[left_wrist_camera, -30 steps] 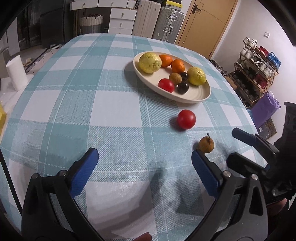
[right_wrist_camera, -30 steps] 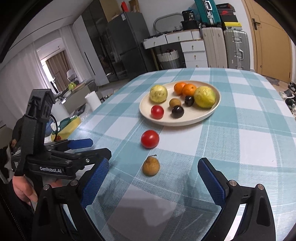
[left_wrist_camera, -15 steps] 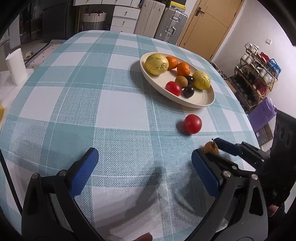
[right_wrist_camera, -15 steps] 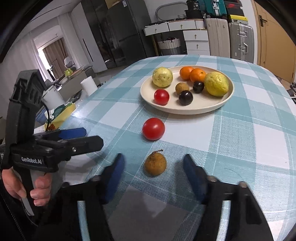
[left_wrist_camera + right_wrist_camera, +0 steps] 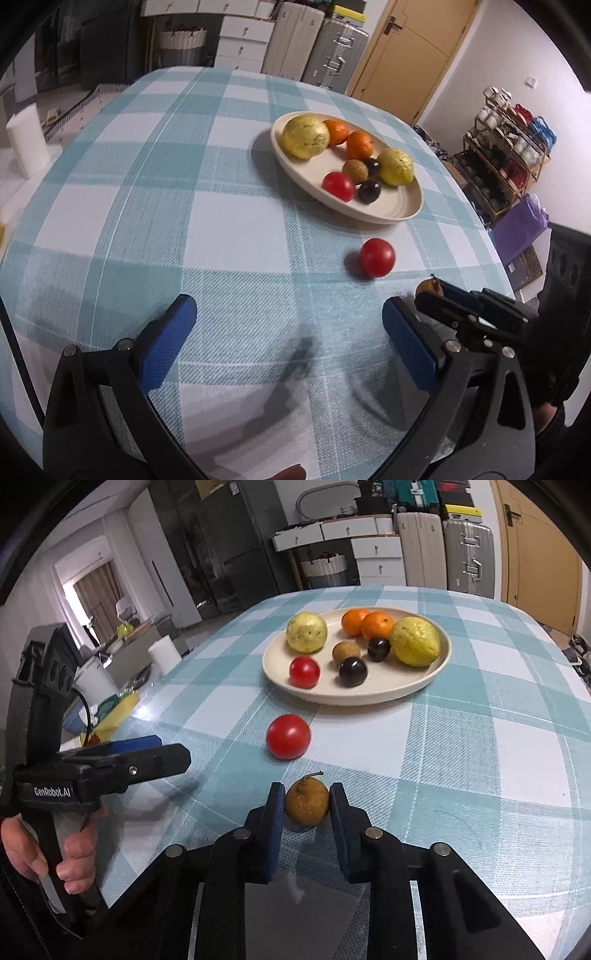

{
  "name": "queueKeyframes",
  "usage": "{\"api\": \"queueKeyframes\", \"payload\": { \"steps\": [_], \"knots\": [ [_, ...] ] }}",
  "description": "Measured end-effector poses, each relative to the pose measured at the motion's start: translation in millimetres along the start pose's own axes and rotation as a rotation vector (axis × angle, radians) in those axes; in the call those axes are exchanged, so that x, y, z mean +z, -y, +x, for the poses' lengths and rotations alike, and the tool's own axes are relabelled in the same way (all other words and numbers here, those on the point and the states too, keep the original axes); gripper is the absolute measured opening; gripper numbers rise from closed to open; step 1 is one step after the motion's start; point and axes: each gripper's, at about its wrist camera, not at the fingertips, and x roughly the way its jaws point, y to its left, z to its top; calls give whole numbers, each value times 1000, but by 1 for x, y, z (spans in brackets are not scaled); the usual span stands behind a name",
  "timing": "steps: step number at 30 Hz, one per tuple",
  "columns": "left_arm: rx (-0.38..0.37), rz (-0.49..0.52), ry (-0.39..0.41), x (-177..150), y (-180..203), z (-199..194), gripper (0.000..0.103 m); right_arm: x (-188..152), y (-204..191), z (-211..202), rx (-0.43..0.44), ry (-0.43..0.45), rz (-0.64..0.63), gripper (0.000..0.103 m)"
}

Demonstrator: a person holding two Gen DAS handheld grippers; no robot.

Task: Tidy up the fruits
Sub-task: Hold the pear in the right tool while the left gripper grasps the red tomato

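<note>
Right wrist: right gripper clamps brown fruit, stem up-right.

Right gripper angled down toward table, jaws just closed — blue pads pressing both sides of small brown stemmed fruit. Left gripper also pitched downward, jaws spread wide, nothing between pads. Left hand wrapped round left gripper's handle — fingers curled on trigger grip.

Brown stemmed fruit upright on cloth; red tomato beside; 8 fruits on plate.
</note>
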Motion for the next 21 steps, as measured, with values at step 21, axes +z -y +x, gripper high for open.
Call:
{"api": "queueKeyframes", "payload": {
  "steps": [21],
  "knots": [
    [24,170,-51,34,67,52,100,11,51,-36,9,116,83,25]
  ]
}}
